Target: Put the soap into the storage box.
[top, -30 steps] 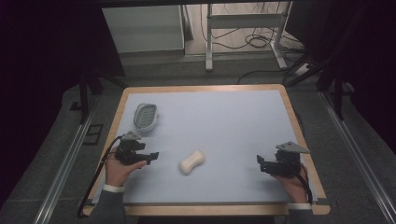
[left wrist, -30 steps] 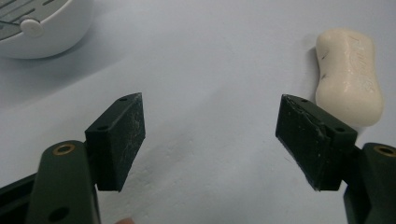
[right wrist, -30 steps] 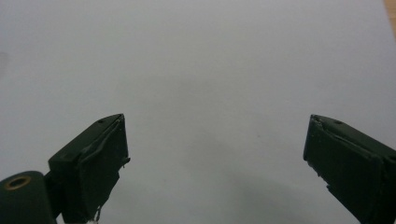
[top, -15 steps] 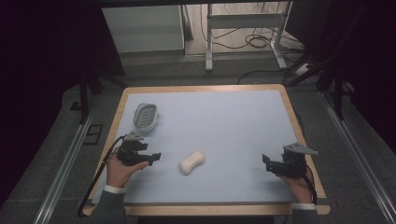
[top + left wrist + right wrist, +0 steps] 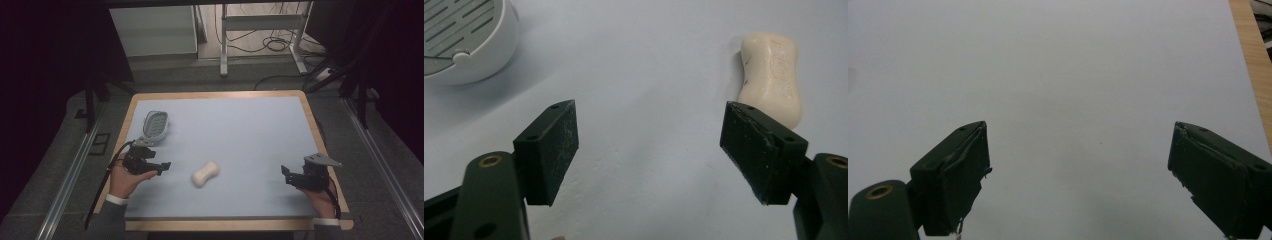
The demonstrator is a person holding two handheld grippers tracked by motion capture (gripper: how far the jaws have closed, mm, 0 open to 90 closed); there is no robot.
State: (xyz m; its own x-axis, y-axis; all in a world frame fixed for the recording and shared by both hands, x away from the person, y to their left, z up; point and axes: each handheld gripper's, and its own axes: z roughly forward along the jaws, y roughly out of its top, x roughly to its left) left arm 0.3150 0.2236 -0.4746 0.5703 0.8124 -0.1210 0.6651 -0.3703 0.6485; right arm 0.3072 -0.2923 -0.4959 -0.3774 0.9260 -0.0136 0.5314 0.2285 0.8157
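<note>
At the far left of the table (image 5: 240, 115), near its left edge, stands a grey soap dish (image 5: 155, 125) with a slotted top. Just in front of it, the left gripper (image 5: 162, 166) is held low over the blue surface, its jaws spread wide and pinching nothing. The bar of soap (image 5: 206, 173) lies to the right of this gripper, near it but apart, and slightly left of the table's middle. In the left gripper view the soap (image 5: 771, 77) sits past the right jaw, not between the two. Its long axis runs diagonally, from front-left to back-right in the high view. The left hand is clearly the nearer one, so I judge it would take the soap. The right gripper (image 5: 286, 174) waits well apart, near the right edge, its jaws also spread and empty
</note>
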